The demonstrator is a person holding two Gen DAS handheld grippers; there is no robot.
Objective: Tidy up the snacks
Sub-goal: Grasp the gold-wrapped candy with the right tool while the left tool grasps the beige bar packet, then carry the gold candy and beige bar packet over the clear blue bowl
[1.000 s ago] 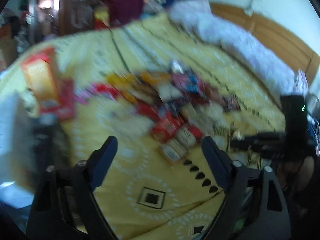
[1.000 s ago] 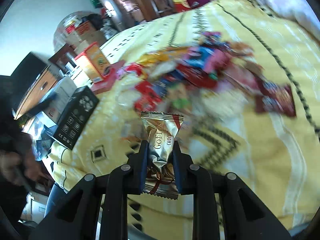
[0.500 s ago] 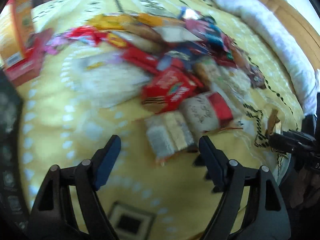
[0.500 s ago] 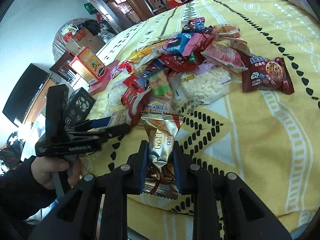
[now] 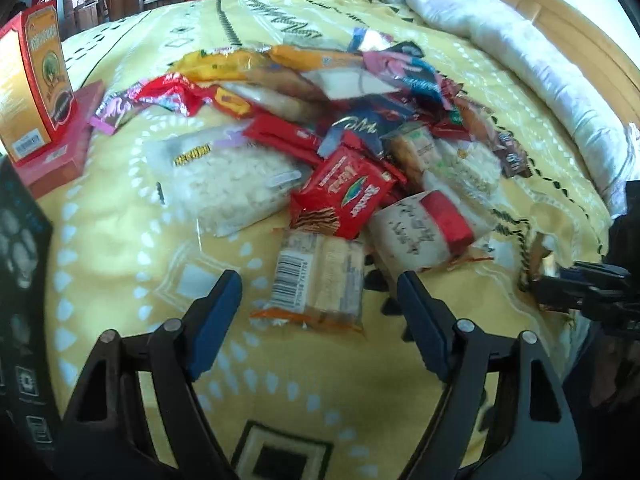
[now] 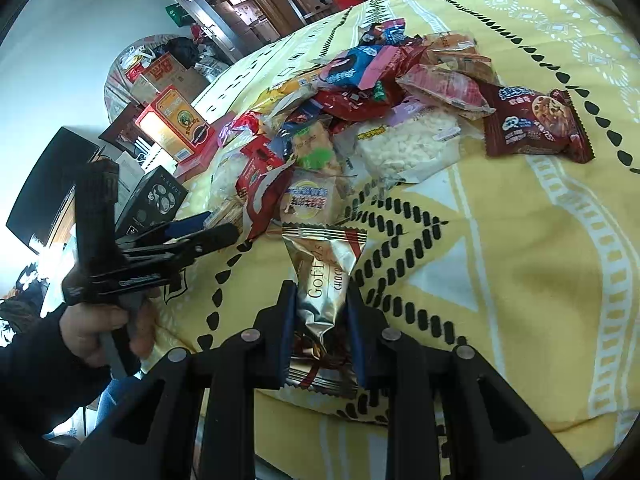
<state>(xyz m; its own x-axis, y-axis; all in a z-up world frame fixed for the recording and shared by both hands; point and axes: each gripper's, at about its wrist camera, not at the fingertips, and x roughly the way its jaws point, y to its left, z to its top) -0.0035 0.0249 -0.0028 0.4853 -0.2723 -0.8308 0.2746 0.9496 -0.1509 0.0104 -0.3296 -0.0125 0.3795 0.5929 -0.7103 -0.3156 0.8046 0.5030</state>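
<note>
Yellow bedspread carries snack pile. Left gripper closing, jaws wide, straddling clear cracker pack, pads not touching. Right gripper clenched on silver chocolate packet, above bedspread.

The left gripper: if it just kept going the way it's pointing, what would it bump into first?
Probably the clear cracker packet with the barcode, lying on the yellow bedspread right ahead between the closing fingers of the left gripper. They are not touching it; depth is hard to judge.

A yellow patterned bedspread – wooden headboard and white wall behind.
</note>
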